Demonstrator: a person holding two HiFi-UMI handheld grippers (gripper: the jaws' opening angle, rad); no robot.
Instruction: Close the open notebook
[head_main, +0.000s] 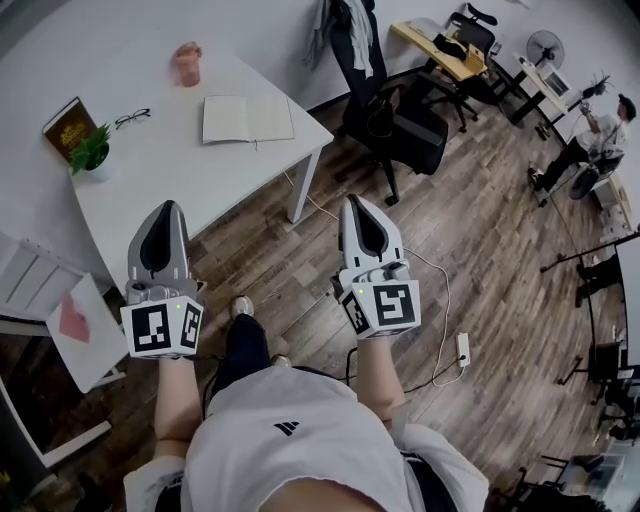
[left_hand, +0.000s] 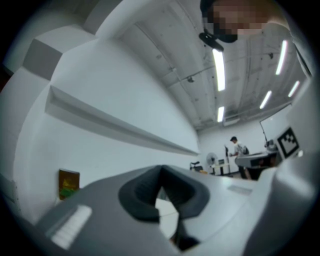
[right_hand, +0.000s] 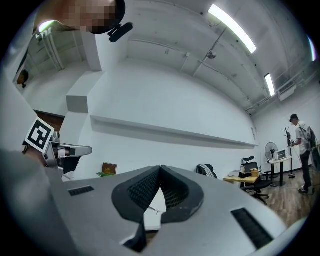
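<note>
The open notebook (head_main: 248, 118) lies flat with blank white pages near the right end of the white table (head_main: 170, 170). Both grippers hang in front of the table over the wooden floor, well short of the notebook. My left gripper (head_main: 167, 206) points at the table's front edge with its jaws shut and nothing between them. My right gripper (head_main: 356, 201) is to the right of the table leg, also shut and empty. In the left gripper view the left gripper (left_hand: 161, 168) shows its tips touching. In the right gripper view a strip of white page shows through the right gripper (right_hand: 160, 168).
On the table stand a pink cup (head_main: 187, 63), glasses (head_main: 132, 117), a brown book (head_main: 67, 127) and a small potted plant (head_main: 90, 153). A black office chair (head_main: 400, 125) stands right of the table. A power strip (head_main: 462, 348) and cable lie on the floor. A person (head_main: 600, 130) works far right.
</note>
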